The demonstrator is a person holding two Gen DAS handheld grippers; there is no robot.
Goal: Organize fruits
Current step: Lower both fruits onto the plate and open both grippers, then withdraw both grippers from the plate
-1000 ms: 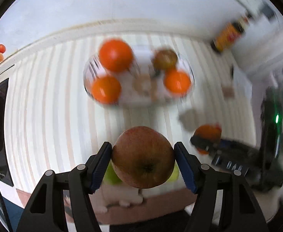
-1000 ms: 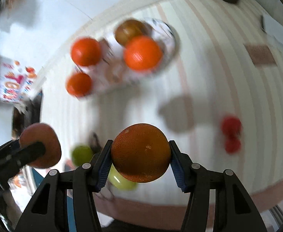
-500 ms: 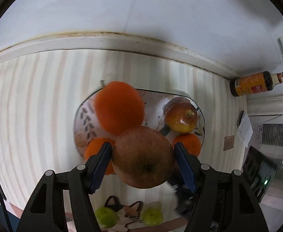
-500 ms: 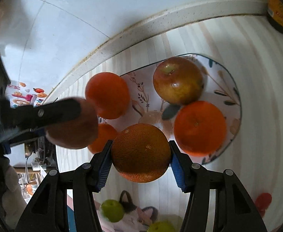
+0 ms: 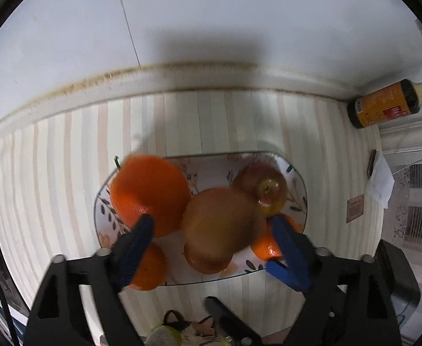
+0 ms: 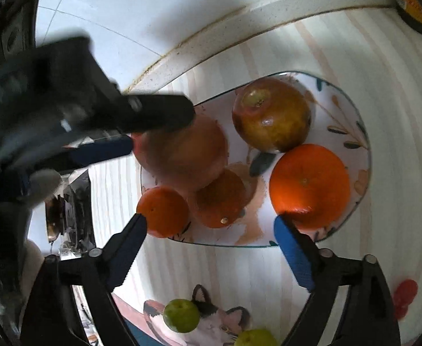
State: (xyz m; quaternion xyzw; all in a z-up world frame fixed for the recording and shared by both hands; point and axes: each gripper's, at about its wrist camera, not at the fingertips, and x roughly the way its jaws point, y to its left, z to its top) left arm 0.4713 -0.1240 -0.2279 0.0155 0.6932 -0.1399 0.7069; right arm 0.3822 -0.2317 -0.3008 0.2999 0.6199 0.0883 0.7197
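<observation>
The left gripper (image 5: 211, 239) pointed straight down over the oval floral-patterned plate (image 5: 302, 199) on the striped tabletop (image 5: 52, 173), its jaws spreading apart. The blurred brownish-red apple (image 5: 219, 225) sat between the blue pads (image 5: 137, 245) but clear of them, above the plate's middle. In the right wrist view that same apple (image 6: 182, 155) hung just below the left gripper's dark finger.

The right gripper (image 6: 211, 248) was opening too, its pads wide apart and pressing on nothing. The dark-skinned orange (image 6: 219, 199) lay on the plate beyond them, next to a small bright orange (image 6: 162, 212) at the plate's near-left edge. A large bright orange (image 6: 309, 184) and a red-green apple with its stem up (image 6: 271, 114) rested on the plate's right half.

Two small green fruits (image 6: 181, 315) lay on a cat-printed cloth (image 6: 225, 323) near the table edge
</observation>
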